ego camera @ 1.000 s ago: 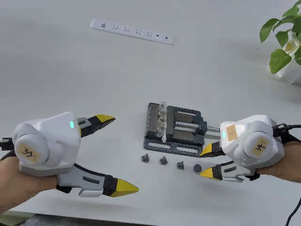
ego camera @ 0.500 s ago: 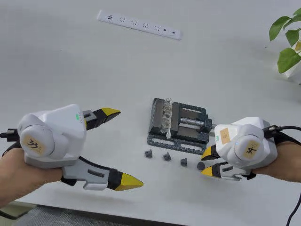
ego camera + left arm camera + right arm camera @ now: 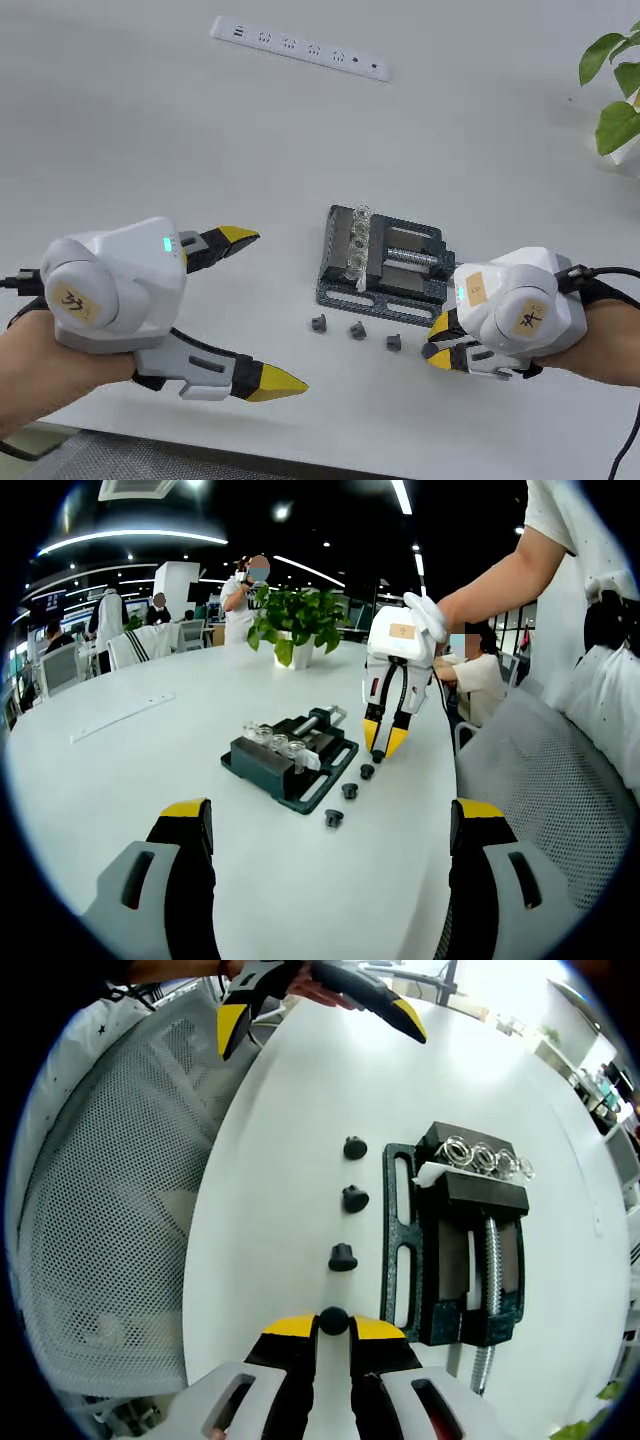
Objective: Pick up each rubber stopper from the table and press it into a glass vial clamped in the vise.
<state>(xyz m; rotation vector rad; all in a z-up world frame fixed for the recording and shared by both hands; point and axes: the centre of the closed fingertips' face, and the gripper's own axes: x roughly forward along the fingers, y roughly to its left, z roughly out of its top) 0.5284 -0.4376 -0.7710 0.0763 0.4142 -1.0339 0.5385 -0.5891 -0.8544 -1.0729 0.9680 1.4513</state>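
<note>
Closed the right gripper [image 3: 333, 1329], spread a second earlier, onto the end rubber stopper [image 3: 333, 1317] on the table [image 3: 150, 130] beside the vise [image 3: 455, 1210], readying its lift to the vials [image 3: 485, 1157]; kept the left gripper [image 3: 268, 308] open.

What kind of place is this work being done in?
Probably an open-plan office or lab: a large white table with a power strip, a potted plant, a mesh chair, and people in the background.

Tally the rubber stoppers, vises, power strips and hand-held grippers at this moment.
rubber stopper: 4
vise: 1
power strip: 1
hand-held gripper: 2
Total: 8
</note>
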